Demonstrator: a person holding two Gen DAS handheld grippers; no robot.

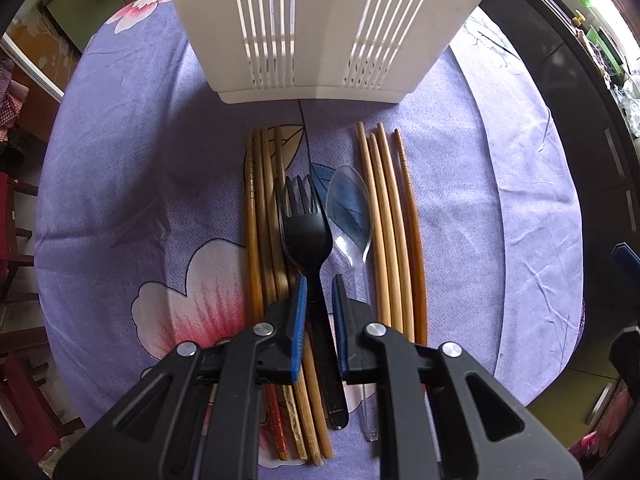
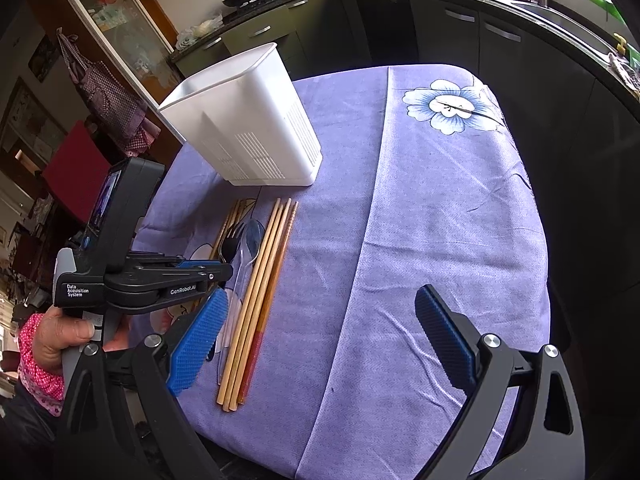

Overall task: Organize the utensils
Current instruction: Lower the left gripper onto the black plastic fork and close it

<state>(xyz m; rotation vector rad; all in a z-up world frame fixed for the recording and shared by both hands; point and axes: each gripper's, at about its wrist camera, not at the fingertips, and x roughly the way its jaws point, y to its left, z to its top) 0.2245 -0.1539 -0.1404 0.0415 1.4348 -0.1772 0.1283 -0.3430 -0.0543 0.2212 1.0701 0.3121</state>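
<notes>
Left gripper [image 1: 320, 300] jaws pinch the black fork [image 1: 306, 224] handle flat on the table [image 1: 120, 160]; right gripper [image 2: 320, 340] spread, idle. A thin grip could slip, nudging the clear spoon [image 1: 350, 216] alongside.

White holder [image 1: 320, 28] top cut off, fork [image 1: 308, 232] handle partly behind tongs [image 1: 320, 300]

Fork [image 1: 306, 232] left of spoon [image 1: 351, 216], between chopsticks [image 1: 264, 220]

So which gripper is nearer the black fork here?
Left. The left gripper is closed on the black fork at its handle; the right gripper hangs open beyond the chopsticks.
</notes>
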